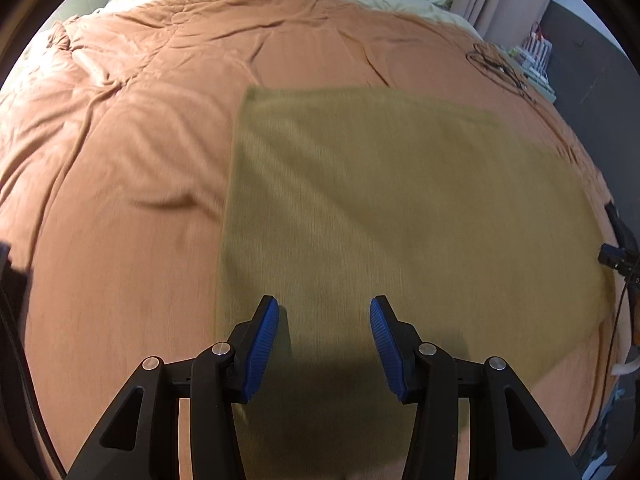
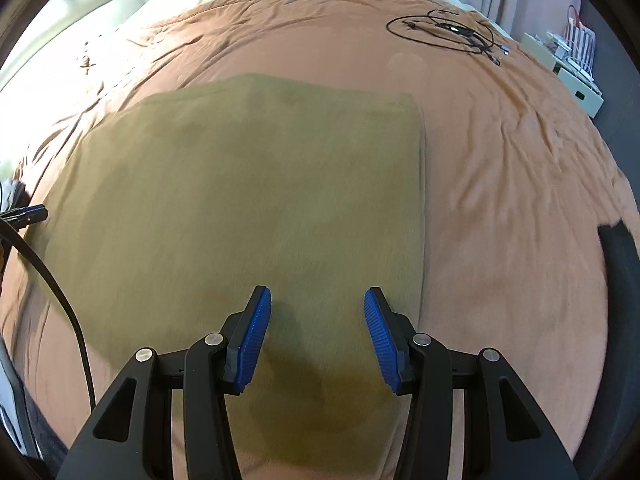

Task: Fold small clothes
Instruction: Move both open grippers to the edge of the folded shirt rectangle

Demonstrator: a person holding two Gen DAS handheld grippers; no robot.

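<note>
Left hand-held gripper [image 1: 324, 312] jaws apart at a middling width, nothing between the blue pads, hanging over the near-left part of the cloth. Right hand-held gripper [image 2: 317, 304] same: moderate gap, empty, over the near-right part, close to the cloth's right edge. Neither visibly touches fabric.

Bed [image 1: 120, 160] with an orange quilt fills both views, creased on the far and left sides. The olive-green garment [image 1: 400, 208] lies flat on it as a neat rectangle, apparently folded at least once; edges straight, left edge sharp in the left wrist view, right edge sharp in the right wrist view. A black cable tangle [image 2: 448, 32] sits on the quilt well beyond the cloth, out of the way.

Judgement: step in hand is setting up the next fold. To do it well, bring both grippers down onto the near hem together, pinch all layers rather than just the top one, avoid catching quilt underneath, lift evenly, carry the hem to meet the far edge [image 2: 280, 84], keep side edges aligned.
</note>
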